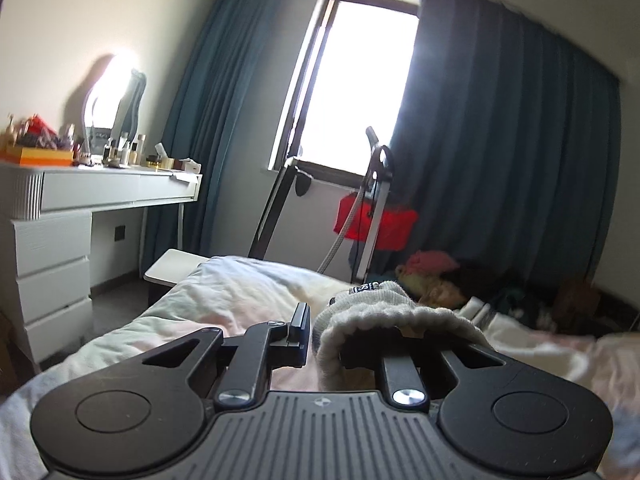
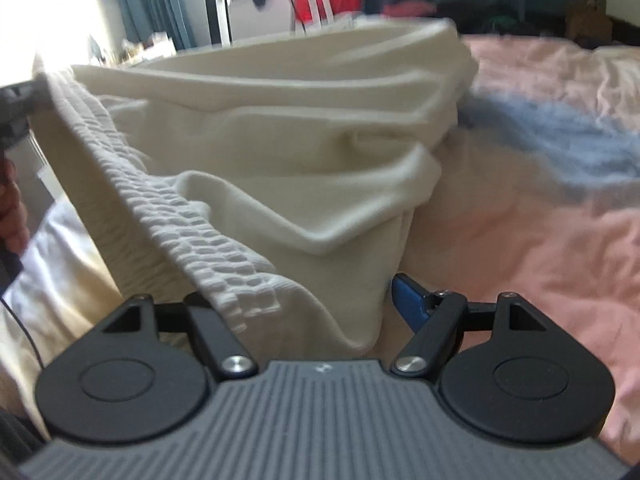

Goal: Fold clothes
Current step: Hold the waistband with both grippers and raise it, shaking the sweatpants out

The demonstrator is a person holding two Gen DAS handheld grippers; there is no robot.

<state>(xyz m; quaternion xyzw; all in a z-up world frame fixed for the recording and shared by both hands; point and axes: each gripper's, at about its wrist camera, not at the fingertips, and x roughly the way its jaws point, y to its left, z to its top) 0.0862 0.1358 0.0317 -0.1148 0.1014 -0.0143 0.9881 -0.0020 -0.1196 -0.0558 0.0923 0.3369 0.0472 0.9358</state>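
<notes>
1. Right wrist view: cream ribbed-knit garment (image 2: 280,152) hangs above pink bedsheet (image 2: 540,220); my right gripper (image 2: 304,300) clamps its waistband.
2. Left gripper (image 1: 352,328) pinches other end, lifted.
3. Risk: thick knit slips out, bunches; fold goes crooked.

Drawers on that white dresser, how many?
3, stacked one above another at the left wrist view's left edge: top, middle, bottom. More may be hidden.
</notes>
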